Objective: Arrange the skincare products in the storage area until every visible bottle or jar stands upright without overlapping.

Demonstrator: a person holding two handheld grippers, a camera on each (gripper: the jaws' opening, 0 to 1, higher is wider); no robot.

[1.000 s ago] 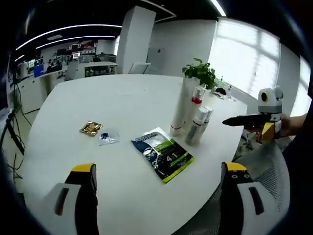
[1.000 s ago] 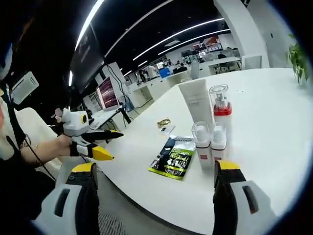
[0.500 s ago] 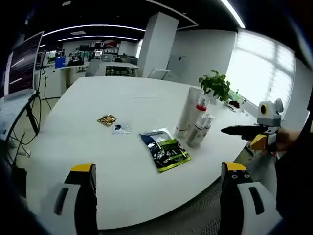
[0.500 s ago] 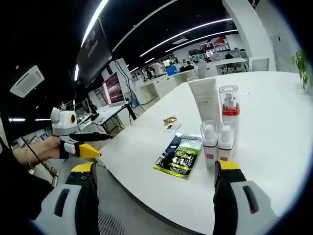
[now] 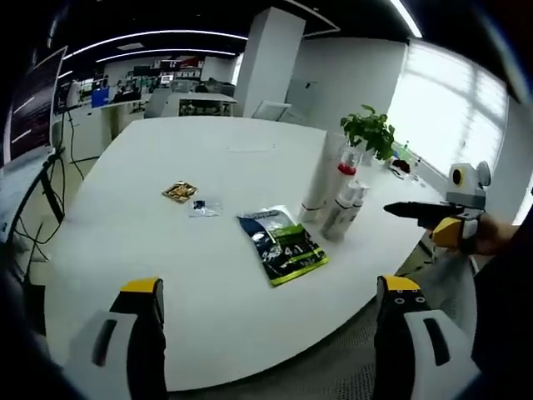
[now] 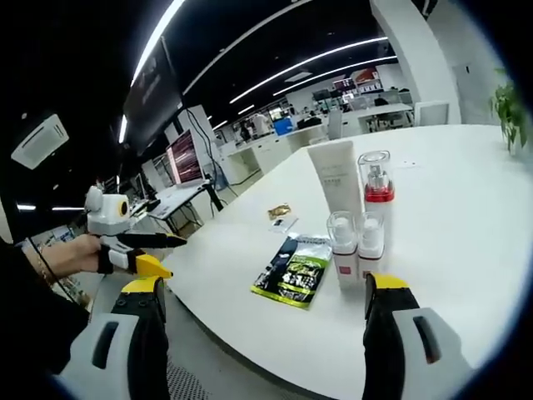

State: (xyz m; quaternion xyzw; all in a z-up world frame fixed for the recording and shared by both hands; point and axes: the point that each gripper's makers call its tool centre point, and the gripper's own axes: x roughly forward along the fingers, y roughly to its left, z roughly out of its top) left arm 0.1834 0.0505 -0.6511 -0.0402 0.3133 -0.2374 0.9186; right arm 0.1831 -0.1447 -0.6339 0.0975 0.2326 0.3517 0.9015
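On the white round table (image 5: 166,250) a tall white tube (image 5: 317,177), a clear pump bottle with a red collar (image 5: 344,163) and two small clear-capped bottles (image 5: 342,208) stand upright in a tight cluster. The right gripper view has the same tube (image 6: 336,178), pump bottle (image 6: 376,179) and small bottles (image 6: 342,242). My left gripper (image 5: 270,285) is open and empty, short of the table's near edge. My right gripper (image 6: 265,285) is open too, off the table's side. Each gripper appears in the other's view, hand-held: the right (image 5: 433,217), the left (image 6: 137,247).
A black-and-green sachet (image 5: 283,244) lies flat beside the bottles. Further off lie a gold sachet (image 5: 179,192) and a small clear one (image 5: 204,208). A potted plant (image 5: 371,129) stands behind the cluster. Office desks and monitors (image 6: 187,158) fill the background.
Both cameras have shifted: the left gripper has drawn back from the table, so more of it shows. The bottles and sachets stay in place. Both grippers remain open.
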